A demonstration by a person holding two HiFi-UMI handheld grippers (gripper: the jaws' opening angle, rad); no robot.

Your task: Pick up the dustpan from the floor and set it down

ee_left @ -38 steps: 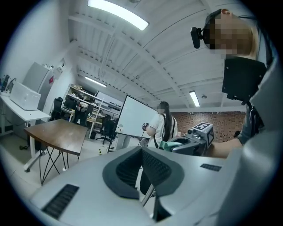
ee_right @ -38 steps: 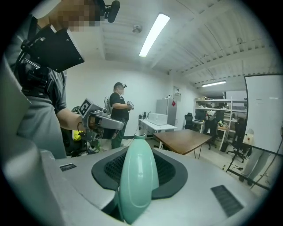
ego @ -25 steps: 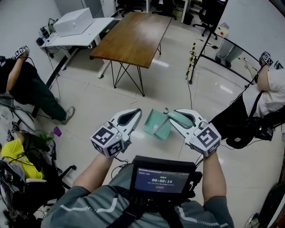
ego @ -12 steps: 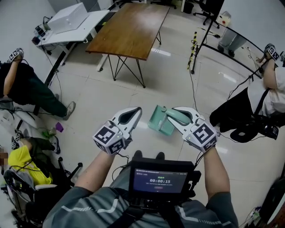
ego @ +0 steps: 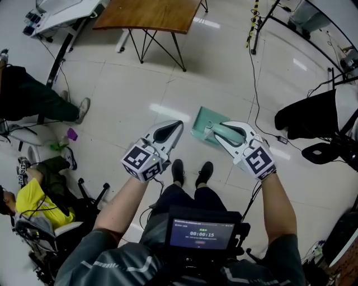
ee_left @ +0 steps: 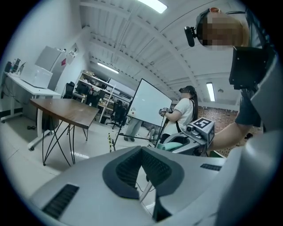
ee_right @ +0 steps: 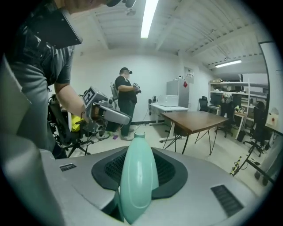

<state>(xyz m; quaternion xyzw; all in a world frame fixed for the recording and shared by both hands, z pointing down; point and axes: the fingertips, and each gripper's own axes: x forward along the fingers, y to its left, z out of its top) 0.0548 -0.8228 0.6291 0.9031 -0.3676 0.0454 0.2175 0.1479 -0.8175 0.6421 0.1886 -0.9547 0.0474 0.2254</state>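
Here, closest in, the right gripper (ego: 215,133) is clamping its jaws on the mint-green handle (ee_right: 136,176) of the dustpan (ego: 202,123), the handle filling the gap between the pads; the left gripper (ego: 174,127) is keeping its jaws together on nothing, near the pan's left side; the pan is hanging just ahead of the person's shoes (ego: 190,172), low over the tiled floor (ego: 140,100), touching or not I cannot tell; farther off, a wooden table (ego: 151,12) is standing.

Bright, even light; fisheye-warped edges
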